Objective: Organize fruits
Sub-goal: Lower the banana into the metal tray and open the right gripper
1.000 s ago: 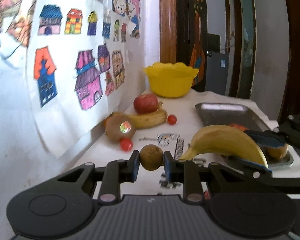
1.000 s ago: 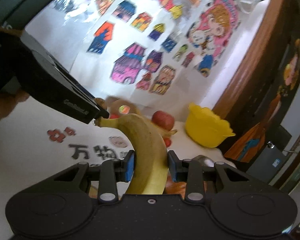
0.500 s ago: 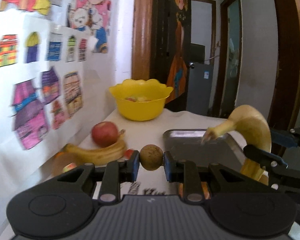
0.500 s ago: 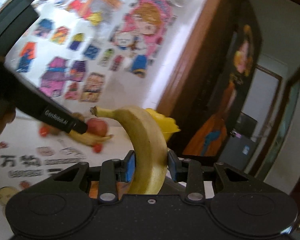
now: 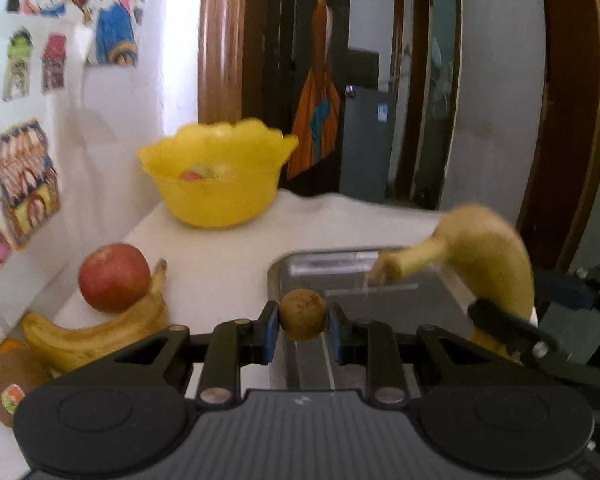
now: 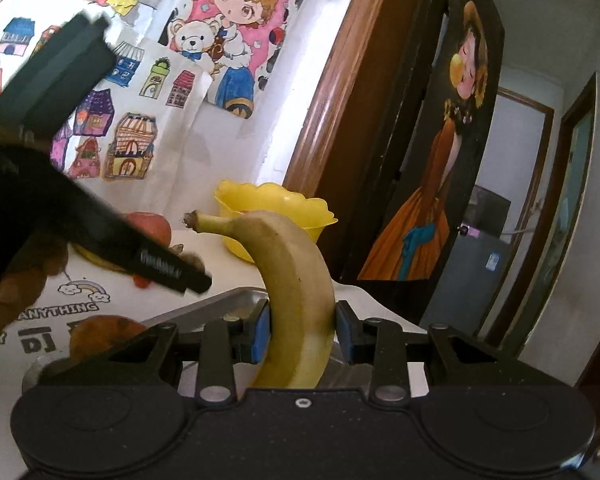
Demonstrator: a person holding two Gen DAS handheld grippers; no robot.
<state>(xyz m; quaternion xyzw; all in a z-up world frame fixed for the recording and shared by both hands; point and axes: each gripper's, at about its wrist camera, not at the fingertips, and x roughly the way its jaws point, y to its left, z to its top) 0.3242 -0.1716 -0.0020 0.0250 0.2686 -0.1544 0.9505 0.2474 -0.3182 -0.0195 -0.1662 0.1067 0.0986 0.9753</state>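
Fruits are split between your two grippers and the desk (image 5: 228, 264). Your left gripper (image 5: 302, 330) has its blue-padded fingers (image 5: 269, 332) pinched narrowly on a small round brown fruit (image 5: 302, 314), which hangs over the near-left corner of the metal tray (image 5: 384, 292). Your right gripper (image 6: 302, 330) has its fingers (image 6: 260, 332) clamped on the middle of a yellow banana (image 6: 296, 288), whose stem points up and to the left; in the left wrist view that same banana shows at the right, over the tray's right side.

On the white-covered desk, along the wall, you have a red apple (image 5: 114, 278) resting against a second banana (image 5: 96, 336), with a kiwi (image 5: 14, 384) bearing a sticker just beside them at the near left. A yellow scalloped bowl (image 5: 216, 184) stands farther back, near the door frame, with some fruit inside that is too blurred to name. Children's drawings (image 6: 128, 148) cover the wall on the left. The right wrist view also shows a blurred orange-brown fruit (image 6: 104, 334) lying at the tray's near-left edge.
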